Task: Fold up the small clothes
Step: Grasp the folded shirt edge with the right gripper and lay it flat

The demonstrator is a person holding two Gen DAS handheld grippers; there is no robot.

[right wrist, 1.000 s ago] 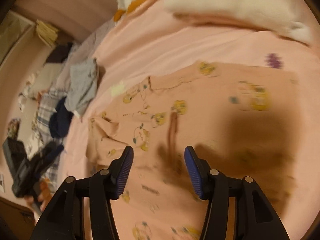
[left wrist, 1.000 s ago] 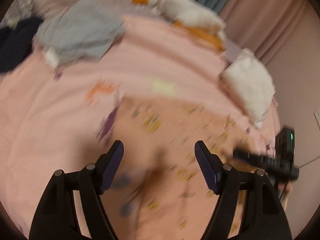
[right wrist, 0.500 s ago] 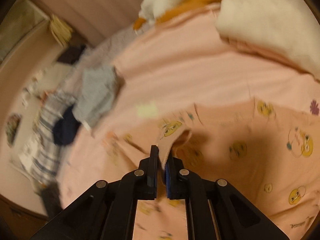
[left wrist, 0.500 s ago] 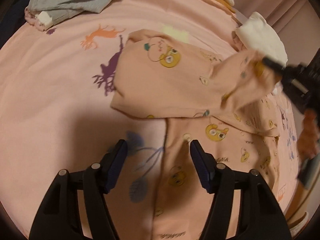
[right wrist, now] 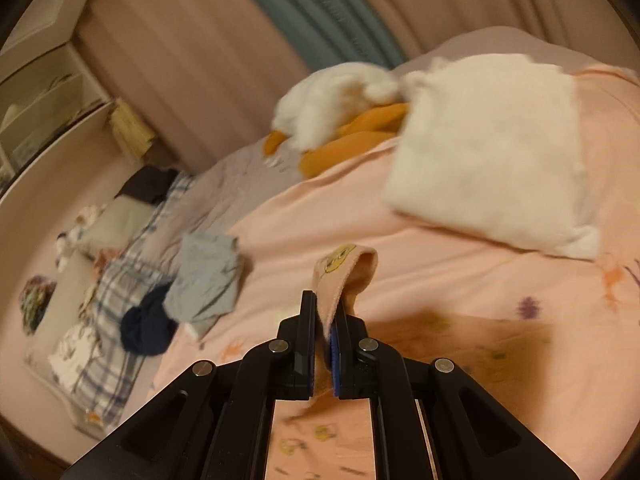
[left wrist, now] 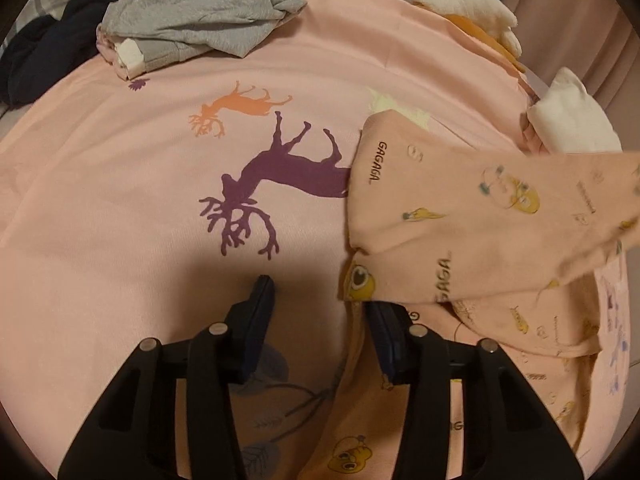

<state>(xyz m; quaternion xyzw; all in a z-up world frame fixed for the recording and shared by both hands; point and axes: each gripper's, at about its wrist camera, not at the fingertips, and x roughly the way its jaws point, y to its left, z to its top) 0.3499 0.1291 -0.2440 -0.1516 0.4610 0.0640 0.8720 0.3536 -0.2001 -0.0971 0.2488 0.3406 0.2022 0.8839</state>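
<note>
Pink printed garment (left wrist: 460, 216) lies on the bed (left wrist: 120, 208), one end clamped and lifted in the right tool (right wrist: 325, 320). Left tool (left wrist: 320, 304) has just been closing, half-wide, garment edge at its right finger, nothing gripped.

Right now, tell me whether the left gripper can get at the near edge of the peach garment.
Probably yes. The left gripper, jaws closing but apart, hovers at the peach garment edge, nothing between. The right gripper holds another part up.
</note>
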